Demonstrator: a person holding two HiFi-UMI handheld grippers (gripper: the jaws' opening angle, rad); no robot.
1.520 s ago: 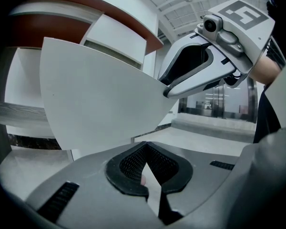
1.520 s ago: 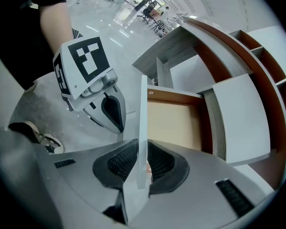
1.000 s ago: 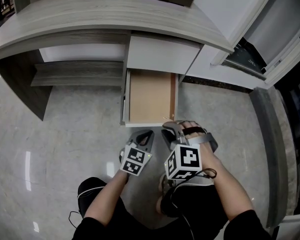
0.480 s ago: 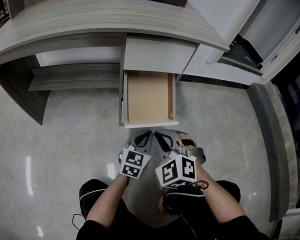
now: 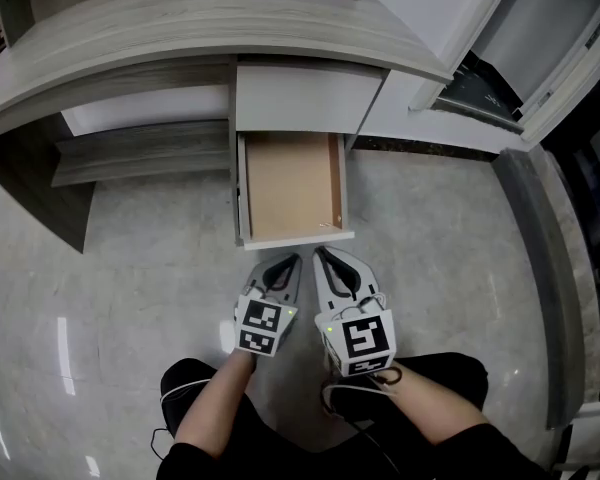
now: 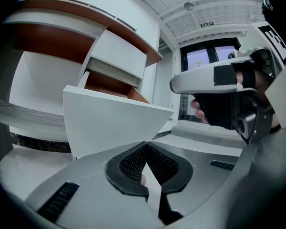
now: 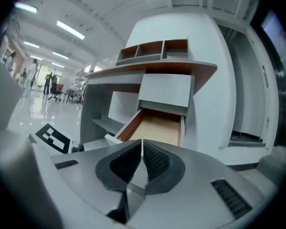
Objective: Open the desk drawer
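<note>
Holding left gripper [image 5: 283,271] and right gripper [image 5: 332,268] clenched and empty, right jaws just closing on nothing, near the desk drawer [image 5: 290,190] standing pulled out below the tabletop [image 5: 180,23]. Risking bumping its front panel, sliding it shut.

Head view: bright, even light, detail crisp at centre. Glossy floor [image 5: 130,268] w/ white glare streaks at left; soft shadow under the desk [image 5: 180,28]. Strong fisheye bend twd edges. Left & right gripper views: dark round vignette, heavy barrel distortion, nearest foreground soft. Ceiling strip lights [image 7: 69,30] blow out in right gripper view.
</note>
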